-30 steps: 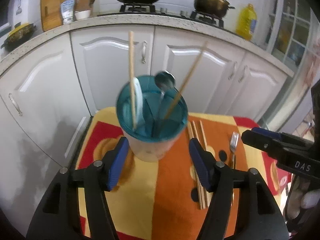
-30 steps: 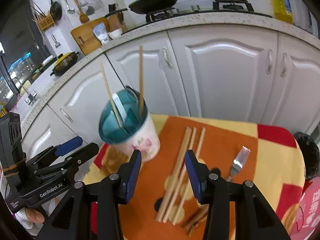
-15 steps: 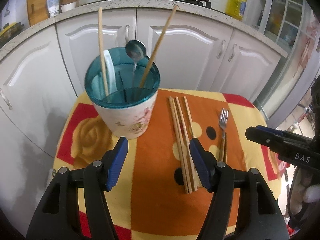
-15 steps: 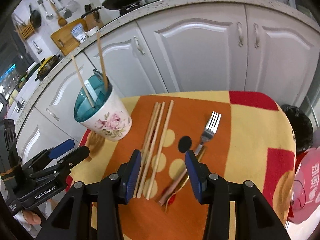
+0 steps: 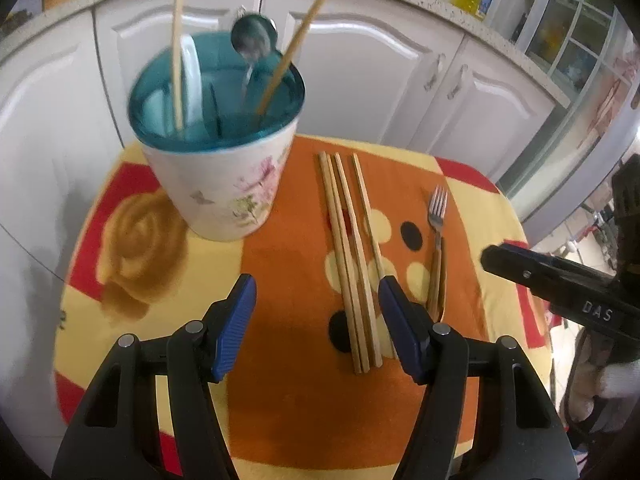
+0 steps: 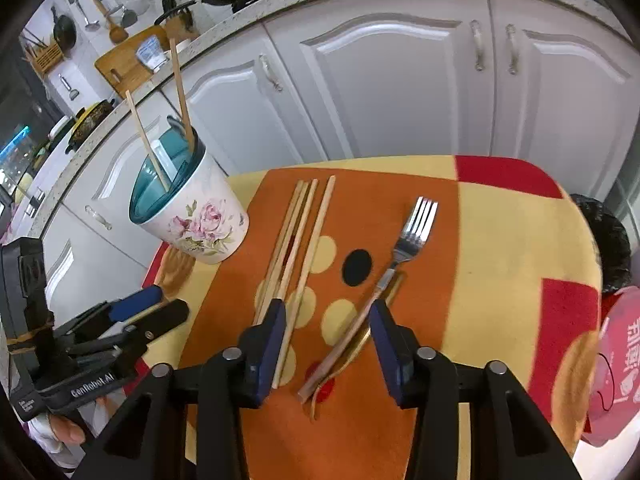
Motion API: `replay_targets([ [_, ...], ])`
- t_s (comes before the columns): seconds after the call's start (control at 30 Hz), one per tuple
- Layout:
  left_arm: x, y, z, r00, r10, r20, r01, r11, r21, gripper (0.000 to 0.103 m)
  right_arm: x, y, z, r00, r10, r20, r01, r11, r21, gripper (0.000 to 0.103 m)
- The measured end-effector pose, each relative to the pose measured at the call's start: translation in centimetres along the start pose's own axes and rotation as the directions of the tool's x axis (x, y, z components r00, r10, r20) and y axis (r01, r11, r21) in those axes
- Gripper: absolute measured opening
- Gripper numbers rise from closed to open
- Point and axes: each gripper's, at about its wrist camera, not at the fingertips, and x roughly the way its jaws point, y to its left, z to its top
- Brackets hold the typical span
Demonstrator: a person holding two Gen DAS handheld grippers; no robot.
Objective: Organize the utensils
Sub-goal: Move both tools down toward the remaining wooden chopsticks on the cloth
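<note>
Right wrist view: right claw (image 6: 327, 322), jaws just narrowing yet released, straddles the fork (image 6: 404, 248) handle; chopsticks (image 6: 298, 240) lie left, floral cup (image 6: 200, 220) far left; left claw (image 5: 316, 300) released.

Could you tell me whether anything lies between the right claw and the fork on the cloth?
Nothing visible blocks it. The right claw, open and just narrowed, hangs over the fork handle; the loose chopsticks lie beside its left pad.

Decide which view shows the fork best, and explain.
The right wrist view: the fork lies near centre, tines sharp and most of its handle traceable towards the right gripper. In the left wrist view it sits off to the right, with its handle end hidden.
</note>
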Motion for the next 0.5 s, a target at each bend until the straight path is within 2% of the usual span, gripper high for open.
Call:
replay_targets([
  [0.1, 1.3, -0.2, -0.1, 0.999, -0.021, -0.031, 0.020, 1.000, -0.010, 0.058, 1.7, 0.6, 0.6, 1.000, 0.017, -0.022, -0.017, 1.000, -0.020, 0.031],
  [0.17, 2.3, -0.4, -0.1, 0.998, -0.016, -0.055, 0.016, 1.000, 0.003, 0.050, 3.2, 1.0, 1.1, 0.999, 0.019, -0.042, -0.021, 0.999, -0.037, 0.029],
  [0.23, 3.2, -0.6, -0.2, 0.997, -0.011, -0.079, 0.012, 1.000, 0.012, 0.048, 4.9, 1.0, 1.7, 0.998, 0.023, -0.066, -0.025, 0.999, -0.033, 0.027],
  [0.43, 4.5, -0.1, -0.2, 0.994, -0.008, -0.110, 0.007, 1.000, -0.009, 0.047, 8.7, 1.2, 3.3, 0.993, 0.011, -0.118, -0.015, 0.999, -0.033, 0.024],
  [0.5, 4.8, 0.2, 0.0, 0.993, -0.007, -0.117, 0.005, 1.000, -0.023, 0.047, 10.0, 1.2, 3.7, 0.991, -0.016, -0.133, 0.011, 0.999, -0.038, 0.021],
])
